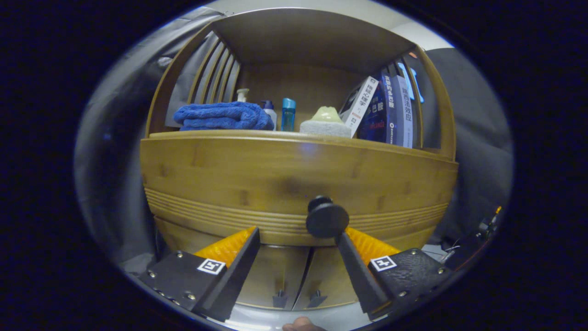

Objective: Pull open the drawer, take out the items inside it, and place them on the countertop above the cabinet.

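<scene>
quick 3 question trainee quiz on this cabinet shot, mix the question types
1. True or false: the drawer is already pulled open.
2. Multiple choice: the black round knob sits A) far beyond the fingers B) by the tip of the right finger of the hand-held gripper C) clamped between both fingers.
3. Fill in: on the countertop, the folded ____ towel lies left of the bottles.

Key: 1 false, the drawer front is flush. 2 B, the fingers are spread apart. 3 blue.
</scene>
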